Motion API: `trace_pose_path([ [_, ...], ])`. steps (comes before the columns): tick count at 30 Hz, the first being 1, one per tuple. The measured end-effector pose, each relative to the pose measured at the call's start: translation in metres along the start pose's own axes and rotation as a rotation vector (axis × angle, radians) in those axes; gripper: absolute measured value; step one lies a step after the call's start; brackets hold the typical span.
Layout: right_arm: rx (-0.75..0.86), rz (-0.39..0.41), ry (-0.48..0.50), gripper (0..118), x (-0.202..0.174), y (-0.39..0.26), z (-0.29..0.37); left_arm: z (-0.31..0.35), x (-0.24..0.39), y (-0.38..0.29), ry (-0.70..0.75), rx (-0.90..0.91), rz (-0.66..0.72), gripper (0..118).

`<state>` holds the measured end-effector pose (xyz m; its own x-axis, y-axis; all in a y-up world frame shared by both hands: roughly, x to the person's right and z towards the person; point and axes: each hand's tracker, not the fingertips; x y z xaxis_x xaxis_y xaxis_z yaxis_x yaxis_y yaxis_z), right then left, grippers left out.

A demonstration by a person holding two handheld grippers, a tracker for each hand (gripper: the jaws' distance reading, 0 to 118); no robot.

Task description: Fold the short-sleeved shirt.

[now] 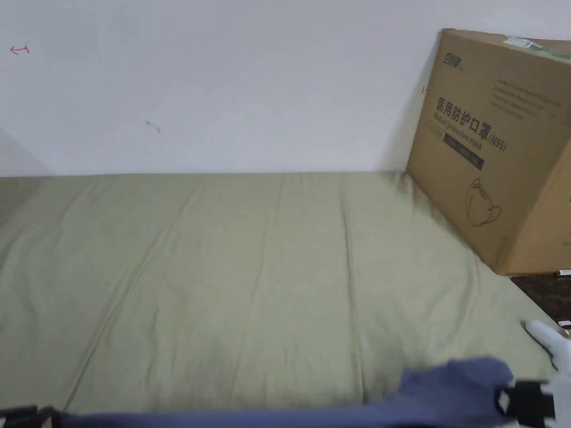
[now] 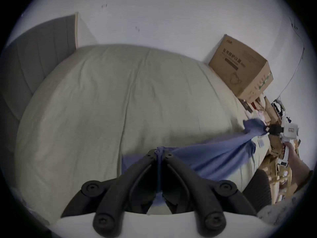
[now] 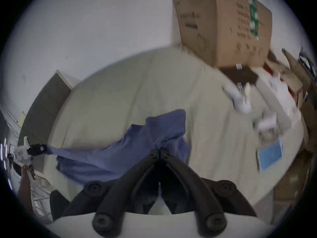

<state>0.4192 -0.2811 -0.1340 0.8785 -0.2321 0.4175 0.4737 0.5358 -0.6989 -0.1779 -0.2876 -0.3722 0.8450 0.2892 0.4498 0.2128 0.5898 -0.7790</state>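
Observation:
A blue short-sleeved shirt (image 1: 446,390) is stretched in the air along the near edge of the bed, low in the head view. My left gripper (image 2: 159,153) is shut on one end of the shirt (image 2: 211,157), with cloth pinched between its black jaws. My right gripper (image 3: 159,151) is shut on the other end, where the shirt (image 3: 137,149) bunches up above the jaws. In the head view the right gripper (image 1: 504,401) sits at the bottom right and the left gripper (image 1: 42,415) at the bottom left corner. Each gripper view shows the other gripper far off, holding the taut fabric.
The bed is covered by a pale green sheet (image 1: 251,278) running back to a white wall. A large cardboard box (image 1: 496,150) stands at the far right corner. White items and a blue-faced flat object (image 3: 270,155) lie at the bed's right edge, beside cardboard clutter.

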Motion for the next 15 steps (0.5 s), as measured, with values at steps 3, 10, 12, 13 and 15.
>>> trace_pose_path([
  [3,-0.116,-0.084,-0.027,0,0.011,-0.055,-0.003,-0.002,-0.011,-0.04,-0.004,-0.075,0.067,4],
  [10,-0.046,-0.048,-0.061,115,0.014,-0.079,-0.004,0.019,-0.008,-0.064,0.047,0.049,0.081,118],
  [12,0.035,-0.026,-0.016,116,-0.001,-0.067,0.012,0.033,0.0,-0.053,-0.01,0.12,0.105,118],
  [13,0.07,-0.008,0.002,116,-0.01,-0.058,0.02,0.039,0.007,-0.046,-0.013,0.145,0.118,118],
  [15,0.171,0.039,0.032,116,-0.033,-0.042,0.035,0.055,0.026,-0.033,-0.017,0.23,0.09,118],
])
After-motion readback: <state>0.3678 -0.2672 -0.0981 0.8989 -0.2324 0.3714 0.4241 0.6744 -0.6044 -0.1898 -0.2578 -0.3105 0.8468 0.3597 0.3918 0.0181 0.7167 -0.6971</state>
